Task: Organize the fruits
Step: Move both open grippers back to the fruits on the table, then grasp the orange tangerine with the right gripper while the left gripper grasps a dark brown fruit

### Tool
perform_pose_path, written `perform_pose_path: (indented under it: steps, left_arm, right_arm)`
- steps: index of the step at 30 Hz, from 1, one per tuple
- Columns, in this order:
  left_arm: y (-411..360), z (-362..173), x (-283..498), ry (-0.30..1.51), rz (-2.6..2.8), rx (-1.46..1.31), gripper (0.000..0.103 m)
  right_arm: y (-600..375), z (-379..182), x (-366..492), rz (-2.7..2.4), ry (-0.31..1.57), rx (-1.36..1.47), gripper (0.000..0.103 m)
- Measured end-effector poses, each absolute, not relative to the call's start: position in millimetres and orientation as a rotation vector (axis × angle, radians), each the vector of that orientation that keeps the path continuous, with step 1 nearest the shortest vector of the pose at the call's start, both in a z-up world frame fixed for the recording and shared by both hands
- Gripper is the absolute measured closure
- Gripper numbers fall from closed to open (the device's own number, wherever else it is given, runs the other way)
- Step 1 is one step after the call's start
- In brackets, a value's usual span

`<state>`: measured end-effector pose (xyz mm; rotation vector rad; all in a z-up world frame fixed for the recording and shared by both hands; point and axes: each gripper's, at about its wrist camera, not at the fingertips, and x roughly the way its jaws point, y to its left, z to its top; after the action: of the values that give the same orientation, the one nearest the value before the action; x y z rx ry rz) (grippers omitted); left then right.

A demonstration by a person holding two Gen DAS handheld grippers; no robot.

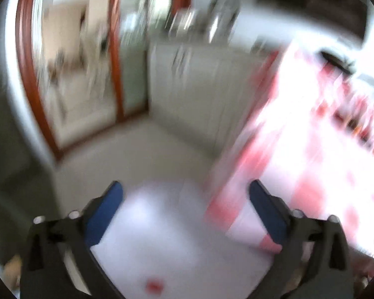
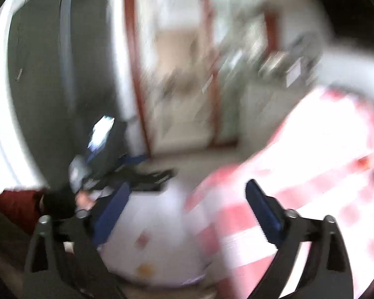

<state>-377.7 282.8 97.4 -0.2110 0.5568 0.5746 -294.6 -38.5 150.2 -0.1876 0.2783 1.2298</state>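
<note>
Both views are heavily smeared. My left gripper (image 1: 187,194) stands open, its blue pads (image 1: 112,206) wide apart with nothing between them. Below it is a white surface (image 1: 177,236) with a small red blur (image 1: 154,285) on it. My right gripper (image 2: 189,196) is also open and empty, above the same white surface (image 2: 162,224), which carries a red spot (image 2: 143,240) and an orange spot (image 2: 144,269). Dark and red blurs, possibly fruit (image 1: 356,124), lie on the red-and-white checked cloth (image 1: 311,149) at far right; I cannot tell what kind.
The checked tablecloth (image 2: 311,162) fills the right side. A pale floor (image 1: 142,149), white cabinets (image 1: 199,87) and a red-framed door (image 1: 117,62) lie beyond. In the right wrist view, a hand (image 2: 84,200) with a red sleeve (image 2: 12,204) holds the other gripper's body (image 2: 112,154).
</note>
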Motion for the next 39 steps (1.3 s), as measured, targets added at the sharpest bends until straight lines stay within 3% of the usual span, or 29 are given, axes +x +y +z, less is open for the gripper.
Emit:
perform_pose_path:
  steps: [3, 7, 13, 20, 26, 32, 36, 39]
  left_arm:
    - [227.2, 145.9, -307.5, 0.464, 0.421, -0.063, 0.001]
    - [159.8, 146.5, -188.0, 0.541, 0.184, -0.078, 0.001]
    - [86.3, 85.8, -65.5, 0.652, 0.082, -0.129, 0.001]
    - [28.9, 35.9, 57.1, 0.715, 0.046, -0.283, 0.002]
    - [21.8, 23.6, 67.6, 0.697, -0.027, -0.364, 0.002]
    - [25.5, 25.3, 56.0, 0.655, -0.097, -0.384, 0.002]
    - [17.4, 26.5, 58.4, 0.68, -0.132, -0.35, 0.002]
    - [13.9, 25.7, 58.9, 0.7, -0.157, -0.336, 0.002]
  right_arm:
    - [-108.6, 175.5, -248.4, 0.996, 0.173, -0.054, 0.004]
    - [-201.5, 173.3, -153.4, 0.696, 0.28, 0.107, 0.004]
    - [-285.3, 124.4, -93.3, 0.325, 0.399, 0.223, 0.004]
    - [-324.4, 60.6, 55.1, 0.056, 0.633, 0.263, 0.004]
    - [-327.7, 45.1, 118.1, 0.021, 0.71, 0.214, 0.022]
    - [-318.1, 33.7, 165.1, 0.024, 0.761, 0.166, 0.033]
    - [-312.3, 21.6, 191.6, -0.02, 0.845, 0.165, 0.052]
    - [-301.0, 18.6, 192.3, -0.038, 0.846, 0.115, 0.06]
